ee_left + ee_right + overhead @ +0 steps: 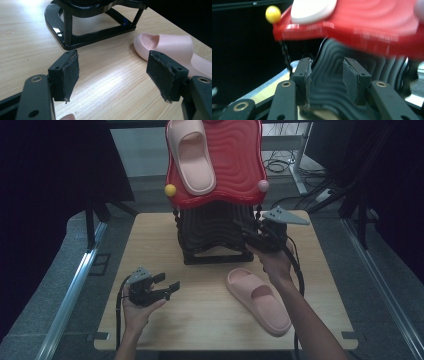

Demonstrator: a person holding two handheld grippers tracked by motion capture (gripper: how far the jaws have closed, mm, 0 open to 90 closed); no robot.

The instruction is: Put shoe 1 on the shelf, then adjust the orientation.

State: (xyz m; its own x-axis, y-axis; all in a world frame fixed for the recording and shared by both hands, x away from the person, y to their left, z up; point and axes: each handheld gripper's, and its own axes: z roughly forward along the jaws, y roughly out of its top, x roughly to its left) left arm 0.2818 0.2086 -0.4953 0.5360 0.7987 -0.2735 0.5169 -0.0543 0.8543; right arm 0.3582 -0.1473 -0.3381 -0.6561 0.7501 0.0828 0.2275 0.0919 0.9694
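Observation:
A pink slipper [257, 300] [172, 47] lies on the wooden table [200, 320], front right. Its mate [192, 155] [312, 10] rests on the red wavy top shelf [235, 165] [367, 22] of a rack whose lower shelves [212, 227] [327, 82] are black. My left gripper [170, 281] [112, 62] hovers open over bare table, left of the loose slipper, with nothing between its pads. My right gripper [248, 232] [325, 65] is at the rack's right side under the red shelf. Its jaws stand partly apart with the black wavy shelf showing between them; contact is unclear.
A yellow ball [170, 190] [273, 14] and a pink ball [263, 185] cap the red shelf's front corners. The rack's black base frame [82, 42] stands close ahead of the left gripper. Cables [277, 165] lie on the floor behind the table.

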